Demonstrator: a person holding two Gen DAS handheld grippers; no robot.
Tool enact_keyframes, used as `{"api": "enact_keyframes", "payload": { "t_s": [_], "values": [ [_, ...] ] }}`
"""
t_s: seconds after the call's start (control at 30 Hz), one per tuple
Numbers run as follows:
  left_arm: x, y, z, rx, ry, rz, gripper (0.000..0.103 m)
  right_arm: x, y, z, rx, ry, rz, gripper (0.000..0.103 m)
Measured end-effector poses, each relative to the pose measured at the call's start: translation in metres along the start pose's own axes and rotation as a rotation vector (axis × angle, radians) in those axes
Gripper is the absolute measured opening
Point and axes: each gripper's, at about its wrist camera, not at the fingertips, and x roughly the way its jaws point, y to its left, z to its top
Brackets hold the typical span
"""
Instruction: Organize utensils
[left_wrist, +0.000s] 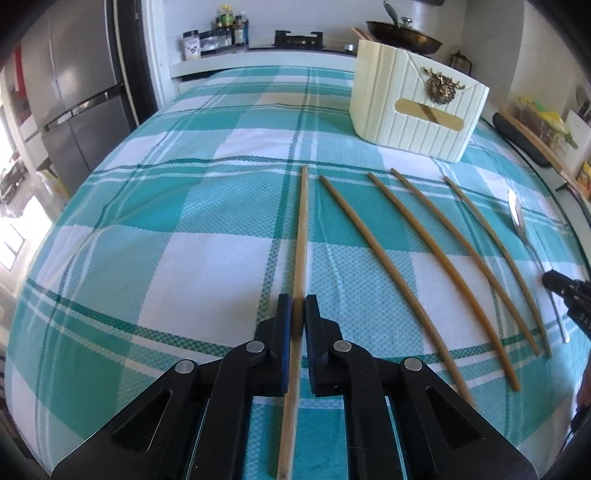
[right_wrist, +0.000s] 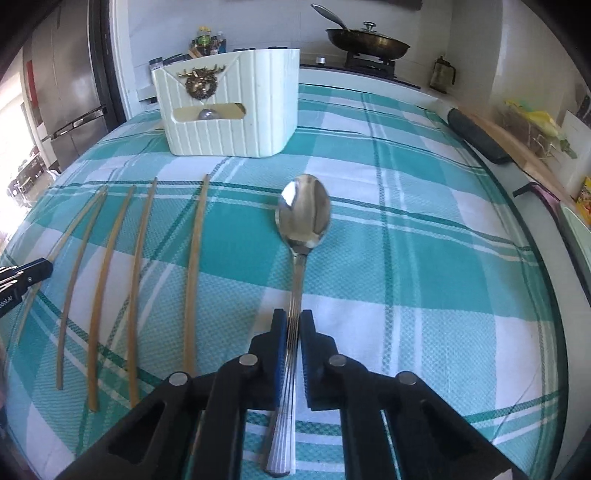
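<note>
My left gripper (left_wrist: 298, 300) is shut on a wooden chopstick (left_wrist: 301, 229) that runs straight ahead over the checked tablecloth. Several more chopsticks (left_wrist: 432, 254) lie side by side to its right. My right gripper (right_wrist: 294, 317) is shut on the handle of a steel spoon (right_wrist: 304, 214), bowl pointing away. The spoon also shows in the left wrist view (left_wrist: 517, 218) at the far right. The cream utensil holder (left_wrist: 413, 110) stands at the back of the table; in the right wrist view (right_wrist: 229, 107) it holds a spoon behind its slot.
The table (left_wrist: 184, 229) has a teal and white checked cloth. Behind it are a stove with a pan (right_wrist: 369, 44), bottles (left_wrist: 229, 26) and a fridge (left_wrist: 74, 92). A cutting board (right_wrist: 517, 147) and packets lie along the right edge.
</note>
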Motion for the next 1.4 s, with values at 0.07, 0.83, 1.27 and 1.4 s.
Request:
{"api": "enact_keyframes", "payload": {
  "t_s": [0.07,0.83,1.27,1.4],
  "values": [
    [0.000,0.008,0.000,-0.017,0.001,0.005,0.007,-0.005,-0.013,-0.006,0.018,-0.004,-0.039,0.008],
    [0.024,0.034,0.014,0.031,0.045,0.035,0.103,-0.010,-0.085,-0.030,0.138,-0.017,-0.064,0.067],
    [0.026,0.034,0.016,0.033,0.046,0.023,0.103,-0.005,-0.076,-0.028,0.096,0.002,-0.029,0.089],
    [0.027,0.034,0.017,0.040,0.048,0.018,0.103,-0.005,-0.072,-0.027,0.101,0.001,-0.021,0.089]
  ]
}}
